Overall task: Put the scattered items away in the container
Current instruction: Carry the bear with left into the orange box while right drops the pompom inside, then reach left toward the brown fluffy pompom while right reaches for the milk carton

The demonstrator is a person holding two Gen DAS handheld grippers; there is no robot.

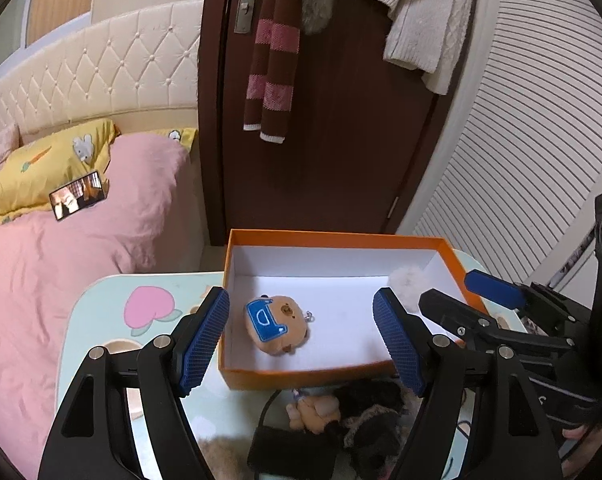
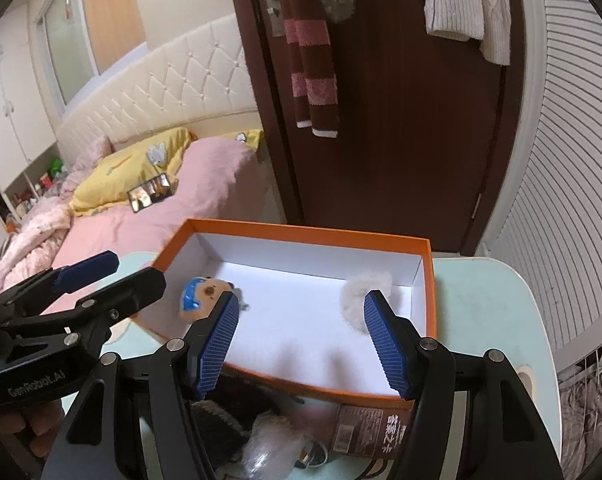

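A pale table [image 1: 101,300] bore an orange box [image 1: 341,238], white inside. In the box lay a bear plush [image 1: 277,326] toward its left and a grey pompom [image 1: 407,284] by its right wall. More clutter [image 1: 341,412] sat on the table before the box. The left gripper [image 1: 301,332] and right gripper [image 2: 301,340] both gaped wide, holding nothing, above the box's near edge.

Dark brown door [image 1: 341,120], cream tufted headboard [image 1: 101,64], pink bedding [image 1: 81,240], white louvred panel [image 1: 541,140]
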